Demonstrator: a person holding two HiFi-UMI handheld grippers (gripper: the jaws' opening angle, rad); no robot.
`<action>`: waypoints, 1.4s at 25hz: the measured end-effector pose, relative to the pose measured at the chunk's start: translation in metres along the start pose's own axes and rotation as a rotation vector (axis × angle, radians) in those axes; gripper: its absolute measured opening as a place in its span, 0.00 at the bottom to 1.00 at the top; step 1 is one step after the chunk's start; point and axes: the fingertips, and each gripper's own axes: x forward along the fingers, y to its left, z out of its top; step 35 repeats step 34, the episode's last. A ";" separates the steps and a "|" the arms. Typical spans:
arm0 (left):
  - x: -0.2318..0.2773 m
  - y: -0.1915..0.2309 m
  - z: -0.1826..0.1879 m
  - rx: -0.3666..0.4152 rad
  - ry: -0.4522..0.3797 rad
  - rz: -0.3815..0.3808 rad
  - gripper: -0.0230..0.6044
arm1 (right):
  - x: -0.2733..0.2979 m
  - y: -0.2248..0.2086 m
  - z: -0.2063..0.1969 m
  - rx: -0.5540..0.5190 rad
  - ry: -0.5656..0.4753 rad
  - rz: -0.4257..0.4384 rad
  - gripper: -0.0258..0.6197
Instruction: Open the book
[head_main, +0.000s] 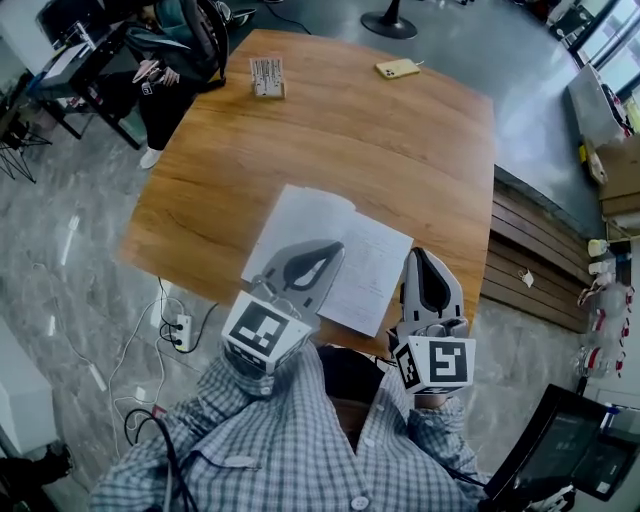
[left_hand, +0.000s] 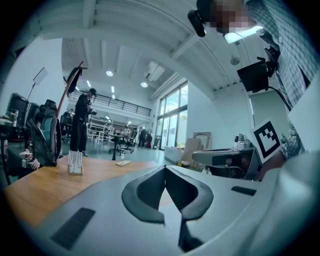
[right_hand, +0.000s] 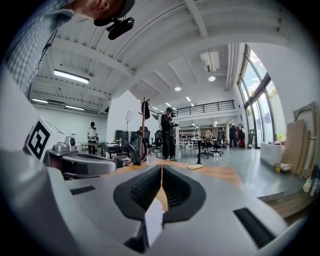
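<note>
The book (head_main: 360, 262) lay flat on the near part of the wooden table (head_main: 400, 140), close to the edge in front of me. It showed two white pages side by side with a fold line between them. I judged it already open, so the task's main step looked done. I could not tell how many pages lay on each side.

Both tools hung above the book, not on it. The left gripper (head_main: 335, 248) was over the left page with its jaws pressed together and nothing between them, and its own view (left_hand: 164, 167) showed the same. The right gripper (head_main: 420, 255) was over the book's right edge with its jaws likewise closed on nothing (right_hand: 161, 167). Only a strip of white page showed below them.

What seemed left, by my reckoning, was only to draw the tools clear. Farther off on the table sat a yellow phone (head_main: 397, 68) and a small card stand (head_main: 267, 77), both well apart from the book.
</note>
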 end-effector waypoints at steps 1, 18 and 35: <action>-0.001 0.000 -0.001 -0.001 0.003 0.002 0.05 | 0.000 0.002 -0.001 -0.001 0.003 0.011 0.08; 0.000 -0.008 -0.010 -0.009 0.044 -0.033 0.05 | -0.005 0.010 -0.011 -0.001 0.048 0.038 0.07; 0.001 -0.003 -0.013 -0.029 0.055 -0.047 0.05 | 0.001 0.011 -0.018 0.013 0.078 0.028 0.07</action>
